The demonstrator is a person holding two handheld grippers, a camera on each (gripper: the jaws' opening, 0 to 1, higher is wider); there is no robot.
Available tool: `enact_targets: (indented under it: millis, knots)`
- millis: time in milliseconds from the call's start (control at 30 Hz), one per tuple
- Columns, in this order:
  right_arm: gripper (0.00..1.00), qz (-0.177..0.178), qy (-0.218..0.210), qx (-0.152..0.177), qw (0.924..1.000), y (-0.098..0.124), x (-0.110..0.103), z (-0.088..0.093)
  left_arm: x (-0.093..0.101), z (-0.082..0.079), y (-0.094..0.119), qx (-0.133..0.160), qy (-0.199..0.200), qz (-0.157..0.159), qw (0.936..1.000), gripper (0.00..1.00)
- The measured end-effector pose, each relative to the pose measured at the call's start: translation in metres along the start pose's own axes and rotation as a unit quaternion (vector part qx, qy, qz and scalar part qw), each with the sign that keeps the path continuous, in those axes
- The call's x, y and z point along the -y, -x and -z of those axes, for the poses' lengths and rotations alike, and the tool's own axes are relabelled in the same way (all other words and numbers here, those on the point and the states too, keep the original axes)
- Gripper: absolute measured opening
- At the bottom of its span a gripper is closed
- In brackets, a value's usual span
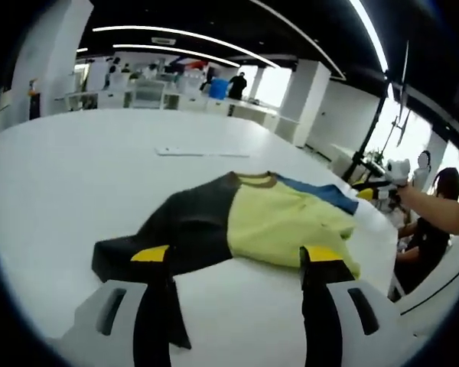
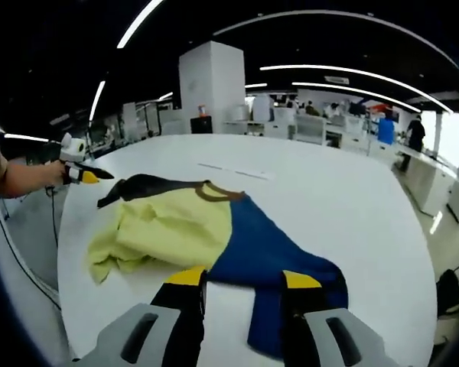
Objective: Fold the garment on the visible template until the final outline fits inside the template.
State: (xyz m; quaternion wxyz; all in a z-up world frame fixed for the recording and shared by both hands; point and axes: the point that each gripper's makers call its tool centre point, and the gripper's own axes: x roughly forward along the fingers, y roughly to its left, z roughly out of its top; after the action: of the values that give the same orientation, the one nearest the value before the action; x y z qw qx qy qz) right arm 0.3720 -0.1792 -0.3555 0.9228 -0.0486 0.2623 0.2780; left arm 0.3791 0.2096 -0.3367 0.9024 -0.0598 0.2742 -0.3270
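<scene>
Lying crumpled on the broad white table point(image 1: 76, 176), a soft garment point(image 1: 245, 222) in pale yellow, black and blue panels with a brown collar is sitting near the table edge on the person's side, its yellow middle bunched up in folds. In the left gripper view, the left gripper point(image 1: 237, 264) is hovering over the near hem, its yellow-tipped black jaws standing wide apart with nothing between them, one above the black sleeve and one above the yellow panel. In the right gripper view, the right gripper point(image 2: 241, 283) is hanging over the blue sleeve point(image 2: 275, 260), its jaws likewise spread wide and holding nothing. Each view is also catching the other gripper off to the side beyond the garment, held by a bare forearm. A thin flat white strip point(image 1: 203, 153) is lying farther out on the table, well apart from the garment.
</scene>
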Motion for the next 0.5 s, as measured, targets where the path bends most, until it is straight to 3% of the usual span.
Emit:
enact_targets:
  millis: [267, 500]
  knots:
    - [0.33, -0.016, 0.005, -0.001, 0.9999, 0.001, -0.019, 0.006, 0.026, 0.010, -0.001, -0.008, -0.011, 0.026, 0.9996, 0.63]
    - [0.32, -0.029, 0.012, -0.006, 0.9995, 0.002, -0.032, 0.010, 0.051, 0.023, -0.003, -0.029, -0.045, 0.048, 0.9974, 0.61]
